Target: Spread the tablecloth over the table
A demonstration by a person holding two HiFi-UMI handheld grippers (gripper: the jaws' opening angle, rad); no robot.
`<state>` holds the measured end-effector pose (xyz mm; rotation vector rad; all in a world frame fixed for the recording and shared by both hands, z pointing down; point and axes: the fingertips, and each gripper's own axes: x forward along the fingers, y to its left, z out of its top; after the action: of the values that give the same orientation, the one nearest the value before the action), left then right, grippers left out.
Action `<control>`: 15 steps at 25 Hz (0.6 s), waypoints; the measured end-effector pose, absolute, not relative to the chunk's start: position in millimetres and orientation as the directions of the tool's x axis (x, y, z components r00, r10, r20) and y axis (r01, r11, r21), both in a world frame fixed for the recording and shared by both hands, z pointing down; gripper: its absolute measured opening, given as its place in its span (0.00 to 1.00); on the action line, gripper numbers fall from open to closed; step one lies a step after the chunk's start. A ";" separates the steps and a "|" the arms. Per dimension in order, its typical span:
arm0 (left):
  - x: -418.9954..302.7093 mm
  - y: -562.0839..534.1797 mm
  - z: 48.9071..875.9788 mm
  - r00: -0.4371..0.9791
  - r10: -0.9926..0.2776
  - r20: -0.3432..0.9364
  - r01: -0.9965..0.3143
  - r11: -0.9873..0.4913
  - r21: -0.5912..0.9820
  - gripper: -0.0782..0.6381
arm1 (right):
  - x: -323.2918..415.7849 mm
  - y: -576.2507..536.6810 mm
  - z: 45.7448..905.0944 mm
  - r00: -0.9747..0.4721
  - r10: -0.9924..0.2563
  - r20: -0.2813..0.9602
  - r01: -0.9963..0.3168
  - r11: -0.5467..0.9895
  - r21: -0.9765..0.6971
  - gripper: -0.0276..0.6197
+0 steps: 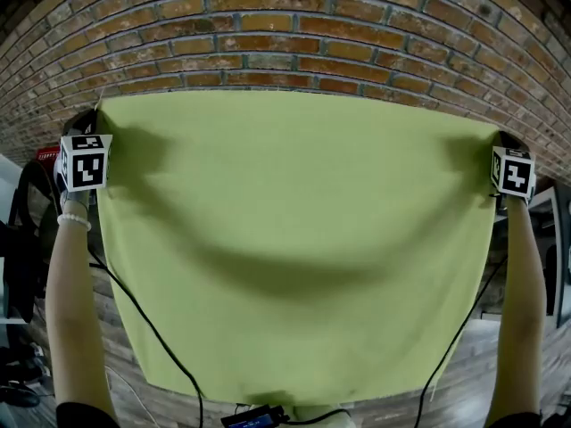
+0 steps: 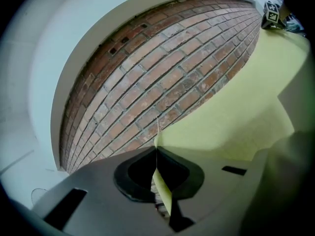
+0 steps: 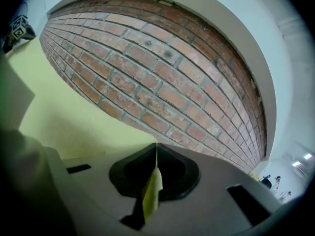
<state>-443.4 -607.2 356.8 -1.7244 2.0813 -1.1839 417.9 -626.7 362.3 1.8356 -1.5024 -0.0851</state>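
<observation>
1. Cloth (image 1: 294,239) is up in the air, stretched flat and wide. It hangs as a sheet, its top edge level and its lower edge loose.
2. The left gripper (image 2: 156,154) is clenched on the cloth's upper left corner, with a fold of green pinched between its closed jaws.
3. The right gripper (image 3: 156,154) is clamped the same way on the cloth's upper right corner, a strip of fabric trapped between its jaws.
4. Done so far, as I judge it: the cloth is unfolded, taken by two corners and opened to full width, sagging a little in the middle.
5. Left to do: carry it over the table, lay it down, let go and smooth it. No table shows in any view; the cloth hides whatever lies behind and under it.
6. A brick wall (image 1: 285,34) stands right behind the cloth.
7. Two cables (image 1: 147,324) trail down on the near side of the cloth, one toward each lower corner. I think they could snag the hem or end up under it as it comes down.
8. A small dark device (image 1: 259,415) sits just below the cloth's lower edge; I cannot tell what it is.
</observation>
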 end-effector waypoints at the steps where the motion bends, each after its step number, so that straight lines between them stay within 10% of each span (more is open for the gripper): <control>1: -443.1 -613.2 355.2 -0.309 -0.893 0.327 -0.739 0.009 -0.673 0.13 | 417.7 -633.6 362.3 0.307 -0.869 0.388 -0.815 -0.029 0.579 0.09; 15: -426.3 -650.4 452.8 -0.362 -0.828 0.429 -0.675 -0.084 -0.733 0.13 | 413.1 -690.6 484.8 0.236 -0.813 0.533 -0.736 0.209 0.644 0.09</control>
<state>-426.3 -650.4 452.8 -1.6722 2.0101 -1.4337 413.1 -690.6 484.8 1.5360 -1.5096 -0.0985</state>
